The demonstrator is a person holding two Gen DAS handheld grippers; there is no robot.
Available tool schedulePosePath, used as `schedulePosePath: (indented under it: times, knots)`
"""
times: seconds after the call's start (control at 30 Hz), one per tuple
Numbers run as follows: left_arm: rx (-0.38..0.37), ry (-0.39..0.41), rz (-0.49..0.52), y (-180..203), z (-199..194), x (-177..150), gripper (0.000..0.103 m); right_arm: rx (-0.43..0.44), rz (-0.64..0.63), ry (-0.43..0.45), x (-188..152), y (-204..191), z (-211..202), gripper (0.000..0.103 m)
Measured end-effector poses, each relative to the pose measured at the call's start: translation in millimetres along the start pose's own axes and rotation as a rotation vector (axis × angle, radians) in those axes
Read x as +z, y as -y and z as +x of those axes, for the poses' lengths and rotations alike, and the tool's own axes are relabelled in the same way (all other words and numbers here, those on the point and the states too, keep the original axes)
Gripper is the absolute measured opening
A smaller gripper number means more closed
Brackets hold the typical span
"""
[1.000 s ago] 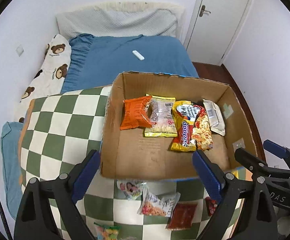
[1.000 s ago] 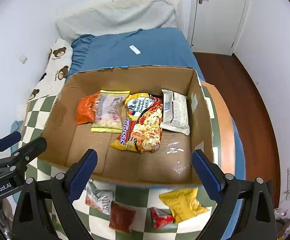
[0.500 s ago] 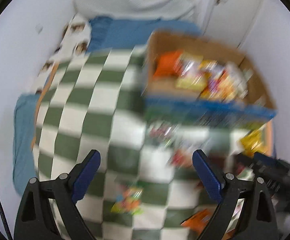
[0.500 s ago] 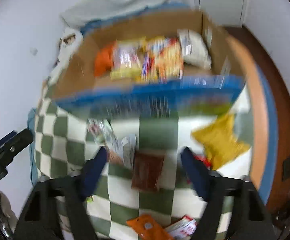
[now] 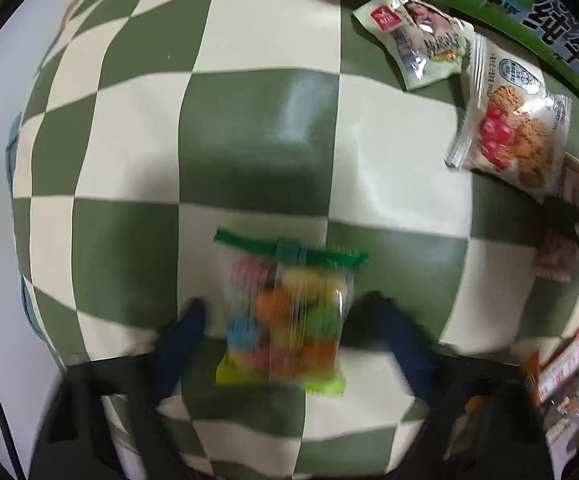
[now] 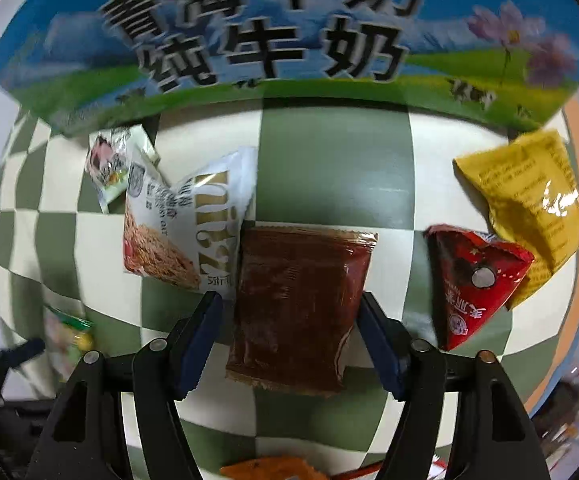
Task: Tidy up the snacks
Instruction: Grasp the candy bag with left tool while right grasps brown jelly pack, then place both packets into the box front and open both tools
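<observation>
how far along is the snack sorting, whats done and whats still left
Done: cannot tell, since the box shows only its printed side. In hand: nothing gripped yet; the left gripper straddles a candy bag and the right gripper straddles a brown packet, both open. Left: the yellow bag, red packet and white cracker packs on the checkered cloth.

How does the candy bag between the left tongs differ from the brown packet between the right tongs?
The candy bag is clear, showing multicoloured sweets, with a green strip across its far end; the brown packet is dark, its contents hidden. The candy bag lies alone; the brown packet touches a white packet. Both lie flat on the checked cloth, each between open tongs: left, right.
</observation>
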State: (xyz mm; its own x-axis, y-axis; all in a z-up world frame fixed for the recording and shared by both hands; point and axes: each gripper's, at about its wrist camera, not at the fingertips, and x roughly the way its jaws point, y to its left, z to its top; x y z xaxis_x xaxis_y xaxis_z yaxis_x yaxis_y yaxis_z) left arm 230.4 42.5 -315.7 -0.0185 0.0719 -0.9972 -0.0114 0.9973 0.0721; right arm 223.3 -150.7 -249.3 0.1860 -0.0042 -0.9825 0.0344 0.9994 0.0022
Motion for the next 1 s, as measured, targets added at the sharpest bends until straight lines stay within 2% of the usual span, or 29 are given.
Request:
schedulePosePath:
  times: [0.03, 0.1, 0.2, 0.37, 0.7, 0.77, 0.93, 1.0]
  knots:
    - [0.001, -0.001, -0.007, 1, 1, -1, 0.055, -0.012, -0.014, 0.006, -3, -1, -1, 0.062]
    - [-0.039, 0.009, -0.021, 5, -2, -5, 0.055, -0.006, -0.047, -0.006, -17, -2, -3, 0.06]
    - [-0.077, -0.005, -0.02, 13, 0, -12, 0.055, 0.016, -0.091, -0.053, -37, -3, -5, 0.06]
    - [-0.08, -0.032, -0.043, 24, 17, -17, 0.055, 0.048, -0.096, -0.11, -61, 1, 6, 0.061]
    - [-0.081, -0.032, -0.038, 28, 22, -16, 0.056, 0.061, -0.031, -0.106, -71, 19, 18, 0.068]
    - [-0.081, -0.033, -0.039, 27, 20, -20, 0.056, 0.052, -0.035, -0.109, -59, 17, 18, 0.068]
    - [-0.077, -0.024, -0.042, 25, 18, -15, 0.056, 0.043, -0.045, -0.118, -59, 11, 21, 0.066]
    - [-0.073, -0.011, -0.041, 25, 13, -18, 0.05, 0.03, -0.052, -0.109, -62, 8, 20, 0.063]
